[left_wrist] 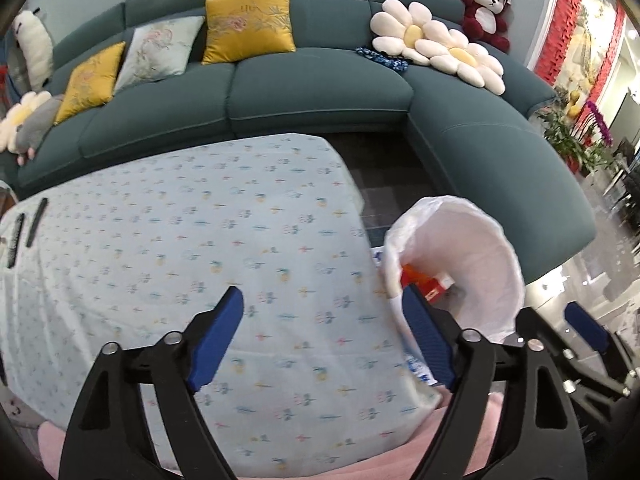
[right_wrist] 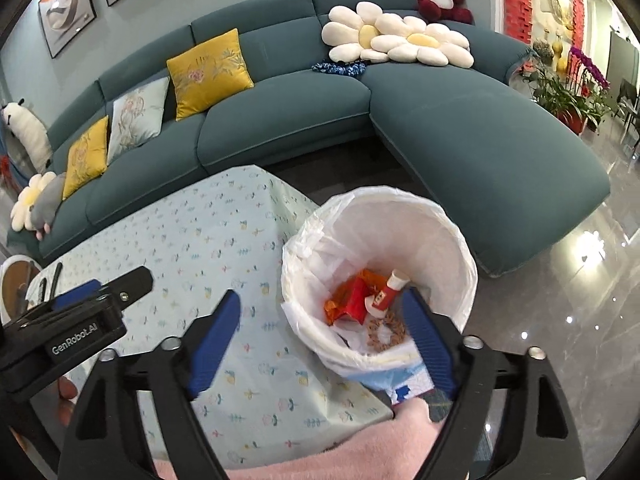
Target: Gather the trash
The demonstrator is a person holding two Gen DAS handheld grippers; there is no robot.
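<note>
My left gripper [left_wrist: 320, 344] and right gripper [right_wrist: 320, 344] both gape wide, empty. Trash [right_wrist: 360, 300] already lies in the bin [right_wrist: 460, 248] beside the tabletop's [right_wrist: 192, 240] right edge; little seems left.

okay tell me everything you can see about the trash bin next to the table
The trash bin is round, lined with a thin white plastic bag folded over its rim. It stands on the floor right beside the table, open-topped and seemingly upright. Inside lie an orange-red crumpled wrapper, a red-and-white tube-like package and brownish crumbs. Its outer wall shows blue-and-white print.
</note>
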